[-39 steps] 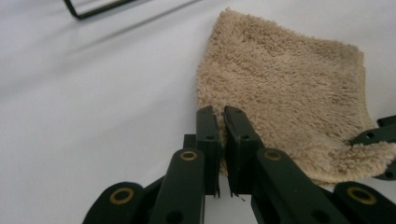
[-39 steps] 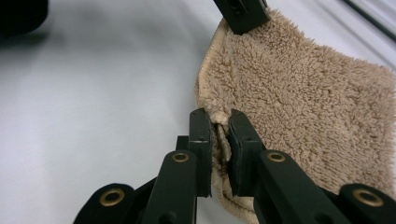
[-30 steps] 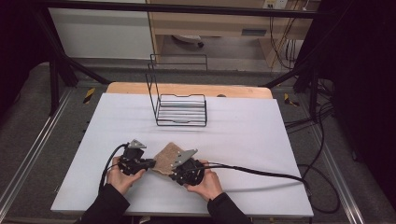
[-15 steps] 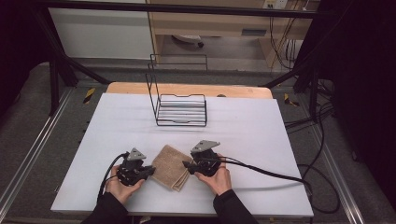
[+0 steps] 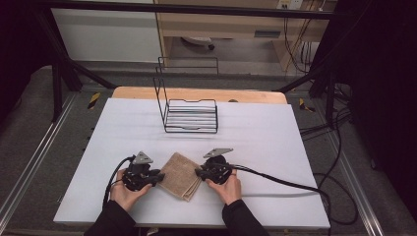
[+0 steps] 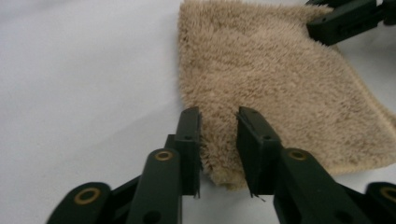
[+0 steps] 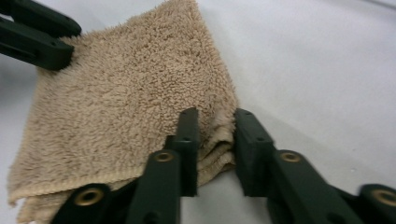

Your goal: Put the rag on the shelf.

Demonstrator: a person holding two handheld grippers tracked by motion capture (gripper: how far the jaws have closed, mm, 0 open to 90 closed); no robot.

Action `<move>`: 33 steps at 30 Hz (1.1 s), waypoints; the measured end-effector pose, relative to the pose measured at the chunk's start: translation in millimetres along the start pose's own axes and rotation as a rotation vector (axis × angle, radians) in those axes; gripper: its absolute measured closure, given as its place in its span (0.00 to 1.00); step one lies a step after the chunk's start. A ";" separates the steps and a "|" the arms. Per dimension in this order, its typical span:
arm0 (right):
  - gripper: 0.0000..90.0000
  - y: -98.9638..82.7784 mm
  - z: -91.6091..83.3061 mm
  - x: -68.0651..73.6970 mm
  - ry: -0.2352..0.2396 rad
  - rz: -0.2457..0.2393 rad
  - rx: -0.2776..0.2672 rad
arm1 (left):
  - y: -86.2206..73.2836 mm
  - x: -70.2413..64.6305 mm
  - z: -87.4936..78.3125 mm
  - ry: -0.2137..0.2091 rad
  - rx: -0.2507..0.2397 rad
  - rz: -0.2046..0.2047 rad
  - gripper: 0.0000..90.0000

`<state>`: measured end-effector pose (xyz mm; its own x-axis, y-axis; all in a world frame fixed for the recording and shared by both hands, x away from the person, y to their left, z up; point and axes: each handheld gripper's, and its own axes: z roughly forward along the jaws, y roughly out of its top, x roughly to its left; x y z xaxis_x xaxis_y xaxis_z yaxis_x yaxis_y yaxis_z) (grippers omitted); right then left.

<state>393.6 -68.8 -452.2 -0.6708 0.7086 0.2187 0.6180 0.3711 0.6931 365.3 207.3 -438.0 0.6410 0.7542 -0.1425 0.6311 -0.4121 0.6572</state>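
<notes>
A folded tan towel (image 5: 183, 174) lies flat on the white table (image 5: 275, 137), near the front edge and between the two grippers; its pile is short and looped, its layered edges show in the right gripper view (image 7: 126, 112), and no label, tag or writing can be read on it in any view; in the left gripper view the towel (image 6: 275, 79) spreads away from the jaws toward the other gripper's black tips at the top right. The left gripper (image 5: 158, 177) sits at the towel's left corner; its jaws have just been opening and stand slightly apart with a bit of the corner between them (image 6: 218, 140), the pads not clearly pressing. The right gripper (image 5: 198, 172) is at the opposite corner; its jaws have just been closing and straddle the stacked folds (image 7: 215, 140); whether the pads truly pinch the cloth I cannot tell. Farther back, near the middle of the table, stands a black wire rack (image 5: 189, 110) with a tall upright back, well apart from the towel; black cables (image 5: 275, 179) trail from the grippers across the table.
</notes>
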 end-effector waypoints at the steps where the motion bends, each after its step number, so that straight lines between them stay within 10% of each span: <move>1: 0.91 -0.1 0.1 -0.6 0.010 0.019 -0.001 | -1.0 0.4 -0.2 -0.017 0.000 -0.013 0.84; 9: 0.94 10.5 -2.2 -5.6 0.016 0.013 -0.016 | -2.3 -5.8 -3.0 -0.035 0.006 -0.031 0.93; 22: 0.86 26.2 12.8 -8.7 -0.034 -0.125 -0.059 | -7.7 -19.8 -5.0 0.012 -0.021 0.011 0.85; 33: 0.51 31.6 -19.3 -9.6 -0.021 -0.099 -0.131 | 5.0 -3.7 -17.0 0.009 -0.098 0.029 0.46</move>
<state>411.7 -75.5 -419.2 -0.7164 0.6852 0.1313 0.4894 0.3595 0.7945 358.7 211.1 -421.6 0.6541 0.7474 -0.1163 0.5663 -0.3819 0.7304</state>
